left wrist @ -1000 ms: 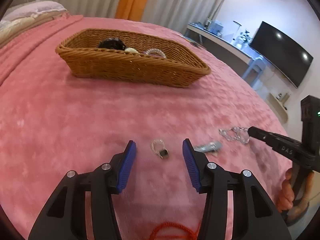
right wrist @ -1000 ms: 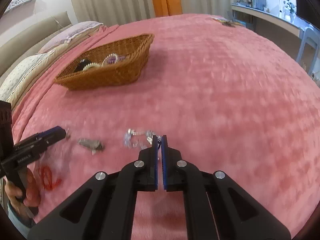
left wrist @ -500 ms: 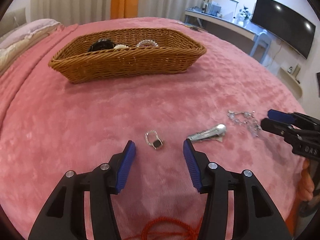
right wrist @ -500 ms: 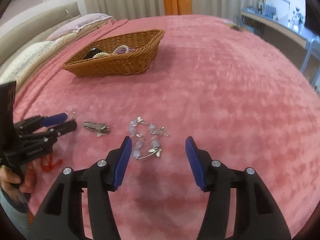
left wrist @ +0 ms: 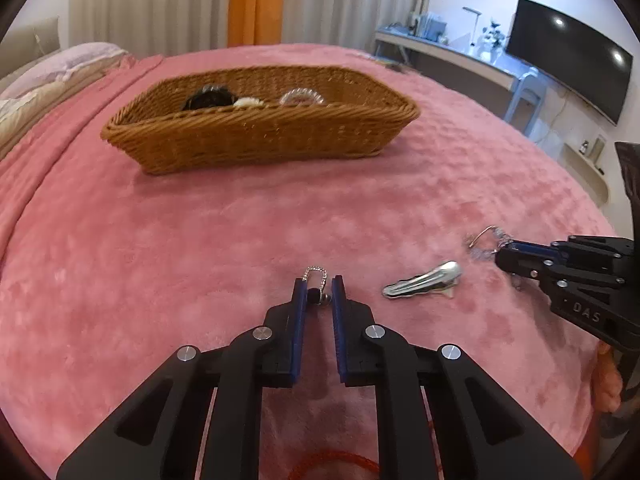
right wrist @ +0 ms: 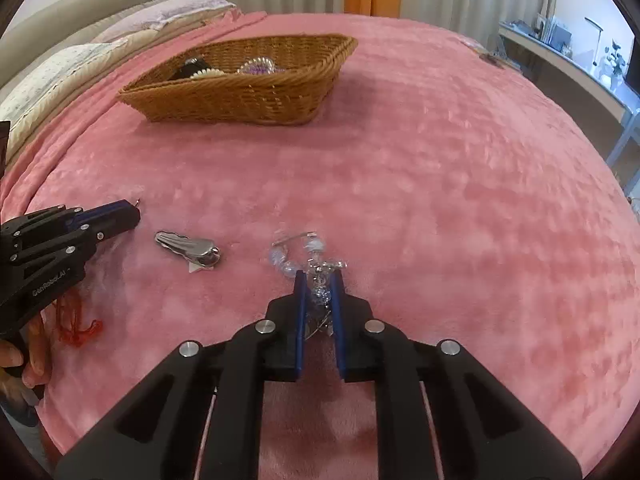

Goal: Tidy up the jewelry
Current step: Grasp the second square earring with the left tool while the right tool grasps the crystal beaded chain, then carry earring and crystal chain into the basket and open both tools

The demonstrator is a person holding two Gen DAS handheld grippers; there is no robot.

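My left gripper (left wrist: 319, 285) is shut on a small silver ring with a dark stone (left wrist: 316, 282) lying on the pink blanket. My right gripper (right wrist: 319, 280) is shut on a clear beaded bracelet (right wrist: 298, 258), whose beads and wire loop stick out past the fingertips; it also shows in the left wrist view (left wrist: 484, 242). A silver hair clip (left wrist: 422, 280) lies between the two grippers, also in the right wrist view (right wrist: 188, 249). A wicker basket (left wrist: 260, 136) with a dark item, a pearly piece and a clear bracelet inside stands farther back (right wrist: 240, 92).
A red cord (right wrist: 76, 320) lies on the blanket under my left gripper (right wrist: 68, 232). Pillows (right wrist: 80, 60) lie at the far left. A desk (left wrist: 460, 56) and a TV (left wrist: 568, 52) stand beyond the bed at the right.
Both grippers went from open to shut: the left one closed on the ring, the right one moved forward and closed on the beaded bracelet.
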